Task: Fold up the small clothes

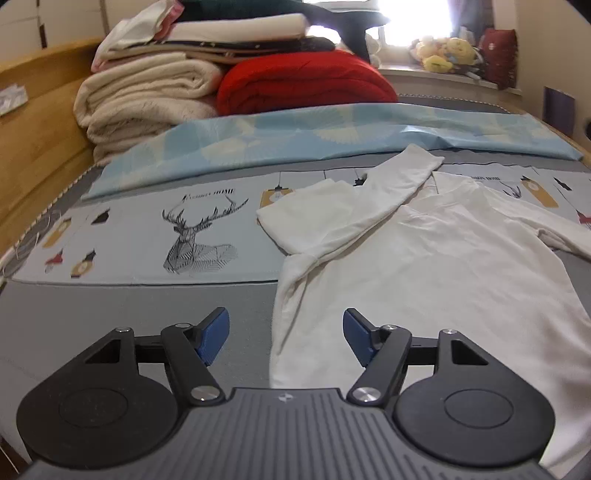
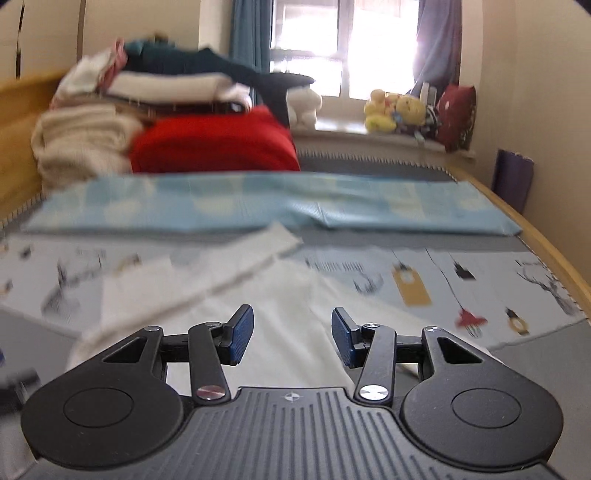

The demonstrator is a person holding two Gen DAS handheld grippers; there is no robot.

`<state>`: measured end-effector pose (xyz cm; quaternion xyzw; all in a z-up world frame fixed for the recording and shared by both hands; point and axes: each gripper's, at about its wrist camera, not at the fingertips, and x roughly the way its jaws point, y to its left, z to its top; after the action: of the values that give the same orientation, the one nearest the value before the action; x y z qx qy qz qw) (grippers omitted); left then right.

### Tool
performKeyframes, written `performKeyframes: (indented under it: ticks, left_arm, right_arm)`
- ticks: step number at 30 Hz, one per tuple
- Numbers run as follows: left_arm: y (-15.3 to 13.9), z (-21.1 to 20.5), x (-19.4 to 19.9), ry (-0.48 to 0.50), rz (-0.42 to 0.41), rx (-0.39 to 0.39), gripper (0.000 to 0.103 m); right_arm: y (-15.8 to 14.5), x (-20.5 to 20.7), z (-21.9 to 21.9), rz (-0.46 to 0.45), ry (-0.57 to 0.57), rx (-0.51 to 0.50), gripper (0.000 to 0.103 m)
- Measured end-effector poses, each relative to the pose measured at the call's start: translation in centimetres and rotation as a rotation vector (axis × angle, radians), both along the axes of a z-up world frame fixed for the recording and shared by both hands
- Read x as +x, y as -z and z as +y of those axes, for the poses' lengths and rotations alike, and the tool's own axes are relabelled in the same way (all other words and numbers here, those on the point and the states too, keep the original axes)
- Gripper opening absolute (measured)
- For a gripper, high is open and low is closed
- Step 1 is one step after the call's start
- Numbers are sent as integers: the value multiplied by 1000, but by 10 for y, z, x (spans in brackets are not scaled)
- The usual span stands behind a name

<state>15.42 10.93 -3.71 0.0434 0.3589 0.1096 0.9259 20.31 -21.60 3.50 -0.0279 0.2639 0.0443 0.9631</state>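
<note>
shirt [image 1: 443, 258]: white, flat on bed [image 1: 110, 314], right of frame; sleeve [image 1: 354, 206] crossed over chest, fold started
L gripper [image 1: 286, 338]: jaws apart, empty
R gripper [image 2: 292, 339]: jaws apart, empty

Motion blur smears the white shirt [image 2: 280, 295] and folded blankets [image 2: 85, 147].

Bright window [image 2: 334, 55] behind wooden-framed bed [image 1: 40, 147], blue curtain [image 2: 249, 33] alongside.

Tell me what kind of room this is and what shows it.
Most likely a bedroom in a home. The white top lies on a bed with a wooden frame, folded blankets are stacked at one end, and plush toys sit on the windowsill.
</note>
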Motion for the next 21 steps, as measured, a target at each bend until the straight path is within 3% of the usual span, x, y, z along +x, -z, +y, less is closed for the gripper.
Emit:
performKeyframes:
  ticks: [5,9,11,12,13,16,17,19,20,21]
  left_arm:
    - [7,4,9,-73,43,-65,76]
    - [11,9,16,-125,74,-14,74]
    - [12,12,21,-138,87,-9,63]
    - [11,13,24,-138,85,-16,50]
    - [10,13,27,-131,78,-25,37]
    - [8,5,36,-98,50,-23,14]
    - [8,1,39,-85,45,-23,13]
    - [7,-7,47,-53,34,-50,13]
    - [7,-12,53,-34,29,-59,13]
    - [7,-19,61,-10,24,-56,13]
  right_arm:
    - [3,39,23,13,9,83,49]
    - [33,61,30,71,17,120,49]
    - [57,67,30,159,71,124,49]
    - [66,73,28,237,119,131,49]
    - [72,75,24,283,144,171,49]
    - [78,85,-2,341,191,332,48]
    - [79,88,-9,343,195,353,45]
    - [82,91,-25,319,208,358,22]
    - [84,93,-31,318,212,369,6]
    - [88,94,-39,326,213,392,2]
